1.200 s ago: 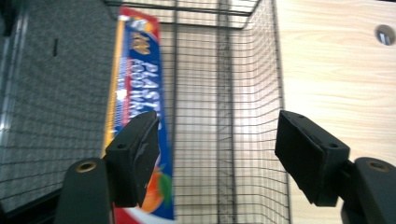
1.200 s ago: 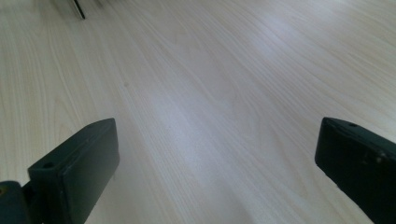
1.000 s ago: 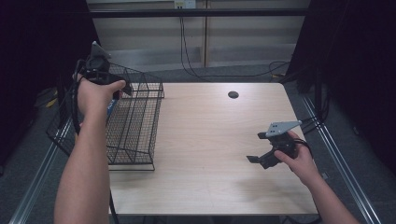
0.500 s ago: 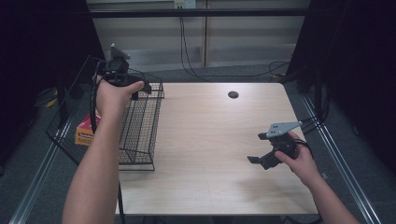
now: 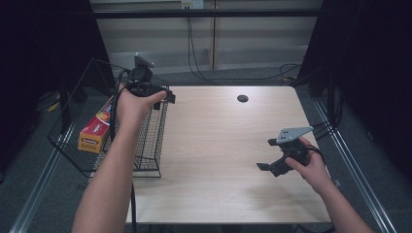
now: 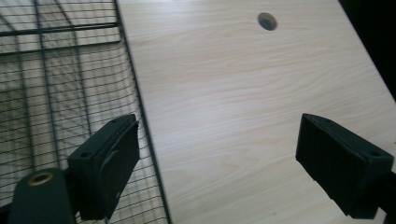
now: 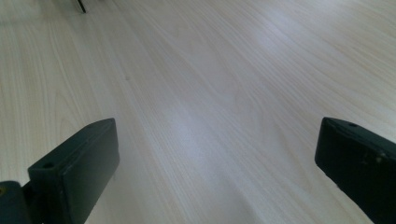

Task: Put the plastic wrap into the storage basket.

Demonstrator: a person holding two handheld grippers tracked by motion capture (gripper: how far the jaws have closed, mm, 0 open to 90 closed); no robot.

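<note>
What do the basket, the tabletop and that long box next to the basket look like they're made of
The basket looks like thin dark metal wire: an open grid you can see through. The tabletop looks like pale wood or wood-look laminate, with straight grain lines and a soft sheen. The long box is probably printed cardboard, orange and yellow with flat faces and sharp edges.

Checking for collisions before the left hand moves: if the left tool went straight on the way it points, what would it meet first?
Probably the bare wooden tabletop: the left tool stands open, angled down at it, with the wire basket off to its side.
</note>
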